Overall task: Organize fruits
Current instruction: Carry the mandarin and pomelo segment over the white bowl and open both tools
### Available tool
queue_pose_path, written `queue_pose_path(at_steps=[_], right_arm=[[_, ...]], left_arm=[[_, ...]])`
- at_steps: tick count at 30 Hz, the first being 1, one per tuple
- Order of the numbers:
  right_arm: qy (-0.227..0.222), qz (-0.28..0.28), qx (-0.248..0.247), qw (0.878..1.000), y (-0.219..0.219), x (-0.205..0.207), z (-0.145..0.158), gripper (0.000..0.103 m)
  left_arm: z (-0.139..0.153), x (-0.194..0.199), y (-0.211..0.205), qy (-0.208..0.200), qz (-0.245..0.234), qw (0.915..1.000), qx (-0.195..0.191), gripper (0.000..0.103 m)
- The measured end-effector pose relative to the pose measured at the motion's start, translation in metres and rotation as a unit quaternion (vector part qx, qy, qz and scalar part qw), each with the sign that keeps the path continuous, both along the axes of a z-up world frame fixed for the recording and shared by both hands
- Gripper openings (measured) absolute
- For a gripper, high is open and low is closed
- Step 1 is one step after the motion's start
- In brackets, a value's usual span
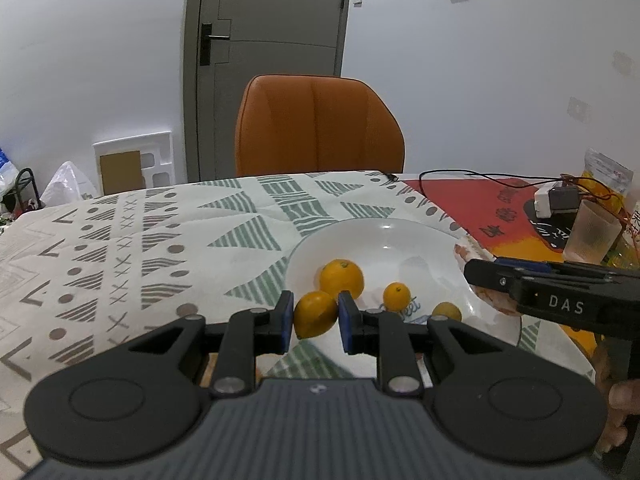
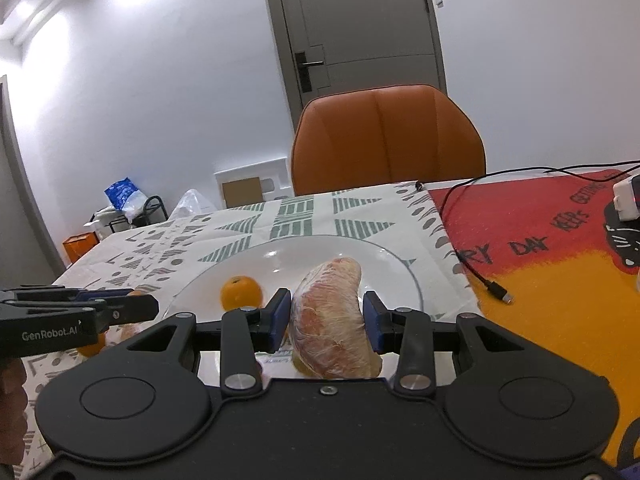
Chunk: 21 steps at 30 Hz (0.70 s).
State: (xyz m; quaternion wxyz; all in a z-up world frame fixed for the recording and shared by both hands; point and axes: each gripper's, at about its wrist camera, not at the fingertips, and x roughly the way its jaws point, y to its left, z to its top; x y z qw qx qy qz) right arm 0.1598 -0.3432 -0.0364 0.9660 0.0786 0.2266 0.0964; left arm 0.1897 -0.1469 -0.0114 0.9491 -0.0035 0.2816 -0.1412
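A white plate (image 1: 400, 240) lies on the patterned tablecloth and holds three small oranges: a bigger one (image 1: 341, 279), a small one (image 1: 396, 296) and one partly hidden (image 1: 447, 311). My left gripper (image 1: 313, 318) is shut on another small orange (image 1: 315, 314) at the plate's near left rim. My right gripper (image 2: 327, 318) is shut on a plastic-wrapped pomelo wedge (image 2: 330, 316) held over the plate (image 2: 392, 264); an orange (image 2: 240, 292) lies left of it. The right gripper shows in the left wrist view (image 1: 472, 274), the left one in the right wrist view (image 2: 152, 306).
An orange chair (image 1: 318, 128) stands behind the table. A red and yellow mat (image 2: 552, 264) lies to the right with a black cable (image 2: 492, 286), a white adapter (image 1: 546, 200), a frosted cup (image 1: 592, 236) and a snack bag (image 1: 606, 172).
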Motion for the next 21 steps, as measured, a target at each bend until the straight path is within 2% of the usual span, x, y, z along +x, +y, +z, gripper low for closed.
queue_pose_path(at_steps=[4,13,17,21], right_arm=[[-0.010,-0.021,-0.001,1.000,-0.003,0.000,0.002,0.042],[-0.008,-0.008,0.024,1.000,-0.006,-0.020,0.006,0.043],[-0.007,-0.004,0.034,0.999,-0.005,-0.026,0.006,0.048],[-0.002,0.000,0.040,0.999,-0.003,-0.029,0.004,0.048]], left_arm=[[-0.001,0.007,-0.005,0.002,0.004,1.0000,-0.006,0.022],[0.001,0.012,-0.016,0.001,0.003,0.9999,-0.011,0.022],[0.002,0.012,-0.018,-0.001,0.003,0.9999,-0.015,0.023],[0.006,0.008,-0.016,-0.010,0.008,0.9998,-0.012,0.029]])
